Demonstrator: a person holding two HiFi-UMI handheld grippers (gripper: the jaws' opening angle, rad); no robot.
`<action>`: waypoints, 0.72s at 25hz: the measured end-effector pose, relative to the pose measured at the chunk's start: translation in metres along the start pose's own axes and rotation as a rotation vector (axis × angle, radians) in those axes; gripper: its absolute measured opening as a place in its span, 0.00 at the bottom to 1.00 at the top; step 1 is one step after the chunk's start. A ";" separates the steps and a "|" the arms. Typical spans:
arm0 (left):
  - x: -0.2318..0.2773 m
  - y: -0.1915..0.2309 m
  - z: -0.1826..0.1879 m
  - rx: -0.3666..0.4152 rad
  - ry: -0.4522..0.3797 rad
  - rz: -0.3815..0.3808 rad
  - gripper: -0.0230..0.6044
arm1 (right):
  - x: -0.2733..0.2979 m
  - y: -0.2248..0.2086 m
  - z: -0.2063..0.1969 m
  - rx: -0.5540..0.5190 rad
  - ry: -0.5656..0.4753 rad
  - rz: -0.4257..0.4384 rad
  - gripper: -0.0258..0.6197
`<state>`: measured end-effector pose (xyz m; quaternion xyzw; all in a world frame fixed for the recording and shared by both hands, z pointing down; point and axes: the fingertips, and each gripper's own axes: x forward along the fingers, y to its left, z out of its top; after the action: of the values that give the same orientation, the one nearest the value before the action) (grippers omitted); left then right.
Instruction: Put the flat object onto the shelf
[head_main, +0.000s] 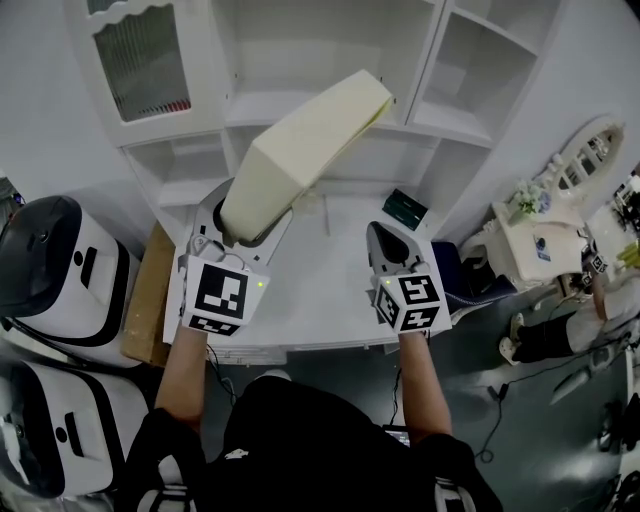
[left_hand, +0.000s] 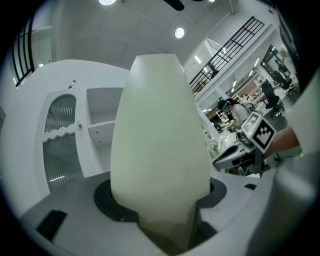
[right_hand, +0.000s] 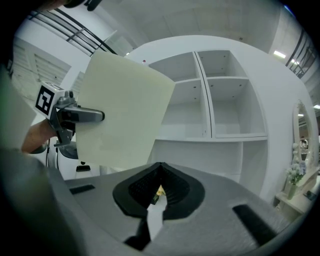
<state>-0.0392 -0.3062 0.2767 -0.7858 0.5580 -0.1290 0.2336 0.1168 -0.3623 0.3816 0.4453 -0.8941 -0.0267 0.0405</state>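
Note:
A thick cream flat slab (head_main: 310, 140) is clamped by its lower end in my left gripper (head_main: 238, 222), which is shut on it. The slab tilts up and to the right, its far end in front of the white shelf unit (head_main: 250, 105). In the left gripper view the slab (left_hand: 160, 135) fills the middle between the jaws of the left gripper (left_hand: 161, 207). My right gripper (head_main: 390, 245) hovers over the white table (head_main: 310, 290), shut with nothing in it. The right gripper view shows its jaws (right_hand: 159, 175) closed, with the slab (right_hand: 120, 115) at left and the shelf unit's open compartments (right_hand: 220, 135) ahead.
A dark green object (head_main: 405, 207) lies at the table's back right. A cardboard box (head_main: 150, 295) and white machines (head_main: 50, 270) stand to the left. A white vanity (head_main: 540, 230) stands at the right. The shelf unit has a glazed door (head_main: 140, 60) at upper left.

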 end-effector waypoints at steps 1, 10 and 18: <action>0.001 0.001 0.002 0.011 0.000 -0.002 0.48 | 0.001 -0.001 0.001 -0.003 0.000 -0.002 0.04; 0.010 0.015 0.025 0.100 0.019 -0.045 0.48 | 0.021 -0.005 0.016 0.002 -0.014 -0.006 0.04; 0.024 0.032 0.043 0.192 0.041 -0.062 0.48 | 0.031 -0.006 0.014 0.019 -0.004 -0.012 0.04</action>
<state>-0.0374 -0.3275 0.2222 -0.7738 0.5232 -0.2051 0.2923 0.1018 -0.3902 0.3688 0.4511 -0.8916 -0.0192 0.0344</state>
